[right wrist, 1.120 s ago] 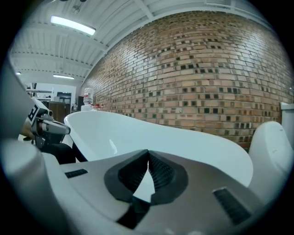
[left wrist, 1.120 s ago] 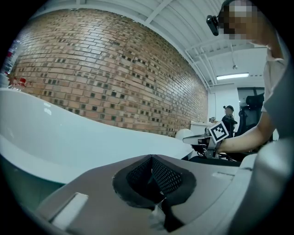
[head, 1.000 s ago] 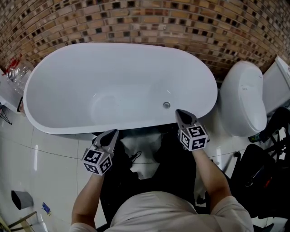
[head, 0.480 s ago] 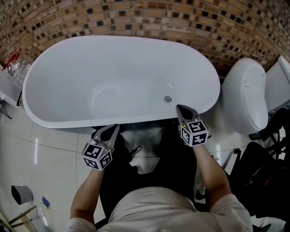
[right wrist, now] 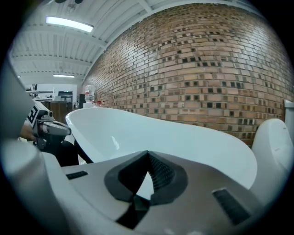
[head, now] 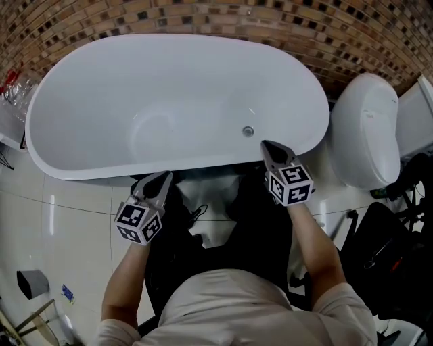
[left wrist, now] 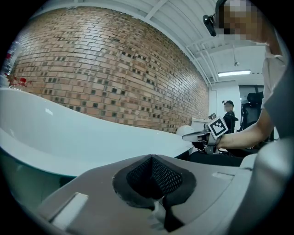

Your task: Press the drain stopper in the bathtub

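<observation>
Drain stopper (head: 248,131) first, from the head view: a small round metal disc on the floor of the bathtub (head: 101,101), toward the tub's right end and close under its near wall. Right tongs (head: 269,150) hover over the near rim, just beside and above the stopper but not touching it, tips drawn together into one point with nothing held. Left tongs (head: 161,181) hang outside the near rim, well apart from the stopper, likewise closed and empty. A toilet (head: 365,135) stands past the tub's right end, with a brick wall (head: 203,17) along the far edge.

Over to the left gripper view: the left tongs' mesh pads (left wrist: 151,170) meet in a tight V with nothing between them. The near rim sweeps across the left, and the right tongs (left wrist: 195,136) poke in from the right. No stopper visible here.

Right gripper view now: tips touching at the top, a sliver of white tub showing through lower down, nothing gripped. The tub's bowl fills the middle; the stopper is hidden below the rim line.

My read: that stopper looks rigid, polished and probably sprung, so it's not one to grab. Plant the closed right tips square on its centre and push straight down, because smooth metal on glossy enamel could let the point skid off.
</observation>
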`<state>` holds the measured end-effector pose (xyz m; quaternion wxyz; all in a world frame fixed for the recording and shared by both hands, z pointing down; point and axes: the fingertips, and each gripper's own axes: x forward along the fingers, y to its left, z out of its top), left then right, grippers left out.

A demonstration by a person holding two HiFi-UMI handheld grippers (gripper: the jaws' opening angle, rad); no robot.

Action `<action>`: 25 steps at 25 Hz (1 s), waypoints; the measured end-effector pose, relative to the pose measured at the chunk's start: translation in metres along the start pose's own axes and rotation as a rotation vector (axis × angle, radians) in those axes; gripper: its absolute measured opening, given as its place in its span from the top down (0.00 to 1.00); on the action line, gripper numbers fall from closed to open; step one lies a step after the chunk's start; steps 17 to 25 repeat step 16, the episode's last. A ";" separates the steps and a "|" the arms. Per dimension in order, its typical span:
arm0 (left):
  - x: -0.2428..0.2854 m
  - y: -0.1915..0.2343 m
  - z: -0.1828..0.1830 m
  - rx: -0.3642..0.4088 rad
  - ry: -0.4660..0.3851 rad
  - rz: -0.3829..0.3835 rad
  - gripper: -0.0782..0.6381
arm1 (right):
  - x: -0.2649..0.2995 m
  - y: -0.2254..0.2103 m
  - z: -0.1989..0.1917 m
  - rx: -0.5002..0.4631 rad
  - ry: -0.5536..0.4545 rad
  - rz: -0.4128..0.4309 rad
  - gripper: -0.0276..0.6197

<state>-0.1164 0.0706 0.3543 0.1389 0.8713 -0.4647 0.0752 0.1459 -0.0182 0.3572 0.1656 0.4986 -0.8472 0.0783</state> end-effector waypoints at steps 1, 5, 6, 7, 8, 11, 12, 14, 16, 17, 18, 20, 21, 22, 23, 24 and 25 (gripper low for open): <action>0.000 0.000 -0.001 -0.002 0.002 0.000 0.88 | 0.000 0.000 -0.001 -0.003 0.003 0.000 0.93; 0.002 0.000 -0.003 -0.001 0.011 0.002 0.88 | 0.001 0.000 -0.002 -0.003 0.006 0.003 0.93; 0.002 0.000 -0.003 -0.001 0.013 0.002 0.88 | 0.001 0.000 -0.002 -0.002 0.006 0.005 0.93; 0.002 0.000 -0.004 -0.001 0.014 0.002 0.88 | 0.001 0.000 -0.003 -0.001 0.007 0.007 0.93; 0.002 0.000 -0.004 -0.001 0.015 0.002 0.88 | 0.001 0.000 -0.003 0.001 0.008 0.009 0.93; 0.001 0.000 -0.003 -0.004 0.015 0.002 0.88 | 0.000 0.000 -0.003 0.002 0.009 0.009 0.93; 0.001 0.000 -0.003 -0.006 0.015 0.001 0.88 | 0.000 0.001 -0.003 0.001 0.011 0.009 0.93; -0.001 0.000 -0.004 -0.009 0.015 0.001 0.88 | -0.001 0.002 -0.004 -0.002 0.014 0.008 0.93; -0.002 0.000 -0.004 -0.011 0.015 0.002 0.88 | -0.001 0.003 -0.005 -0.005 0.017 0.008 0.93; -0.002 0.000 -0.004 -0.011 0.015 0.002 0.88 | -0.001 0.003 -0.005 -0.005 0.017 0.008 0.93; -0.002 0.000 -0.004 -0.011 0.015 0.002 0.88 | -0.001 0.003 -0.005 -0.005 0.017 0.008 0.93; -0.002 0.000 -0.004 -0.011 0.015 0.002 0.88 | -0.001 0.003 -0.005 -0.005 0.017 0.008 0.93; -0.002 0.000 -0.004 -0.011 0.015 0.002 0.88 | -0.001 0.003 -0.005 -0.005 0.017 0.008 0.93; -0.002 0.000 -0.004 -0.011 0.015 0.002 0.88 | -0.001 0.003 -0.005 -0.005 0.017 0.008 0.93; -0.002 0.000 -0.004 -0.011 0.015 0.002 0.88 | -0.001 0.003 -0.005 -0.005 0.017 0.008 0.93; -0.002 0.000 -0.004 -0.011 0.015 0.002 0.88 | -0.001 0.003 -0.005 -0.005 0.017 0.008 0.93; -0.002 0.000 -0.004 -0.011 0.015 0.002 0.88 | -0.001 0.003 -0.005 -0.005 0.017 0.008 0.93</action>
